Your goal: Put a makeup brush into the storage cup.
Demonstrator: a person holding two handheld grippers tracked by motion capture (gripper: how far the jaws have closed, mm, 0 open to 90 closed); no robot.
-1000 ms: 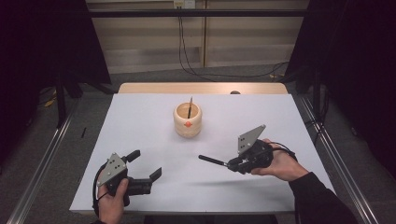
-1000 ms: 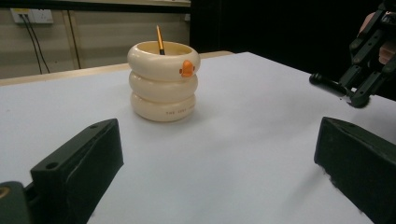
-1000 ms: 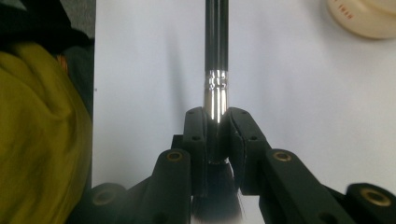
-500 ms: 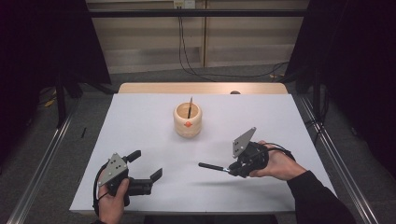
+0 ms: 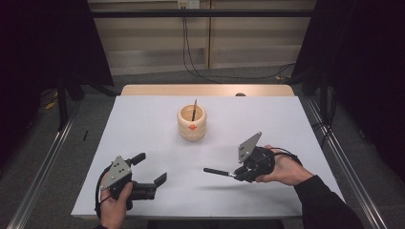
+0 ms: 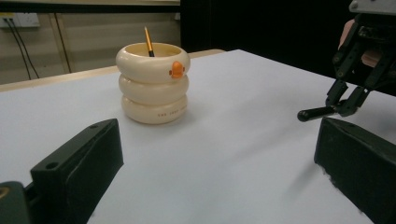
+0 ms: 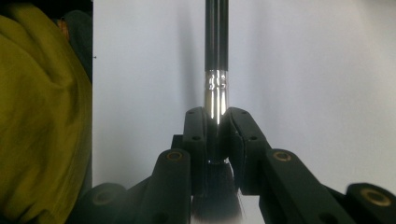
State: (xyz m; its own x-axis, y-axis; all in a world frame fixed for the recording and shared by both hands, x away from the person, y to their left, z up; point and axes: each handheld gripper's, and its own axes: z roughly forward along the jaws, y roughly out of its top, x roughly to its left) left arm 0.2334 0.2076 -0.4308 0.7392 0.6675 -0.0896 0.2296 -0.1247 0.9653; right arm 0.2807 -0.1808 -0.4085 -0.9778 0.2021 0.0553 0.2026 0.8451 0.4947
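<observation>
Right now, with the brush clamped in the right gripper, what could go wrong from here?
The right gripper pinches the makeup brush only at its metal collar, so the long handle may pivot or slip. The ringed holder is a narrow target already holding a pencil; a misaimed brush could tip it. The open left gripper isn't steadying it.

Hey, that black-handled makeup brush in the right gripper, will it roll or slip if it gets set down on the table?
Probably it rolls: the black-handled makeup brush has a round, smooth handle. Its shiny metal ferrule, where the right gripper clamps it, looks slippery. The handle seems stiff, sticking out level unsupported; the dark bristles likely give softly.
</observation>
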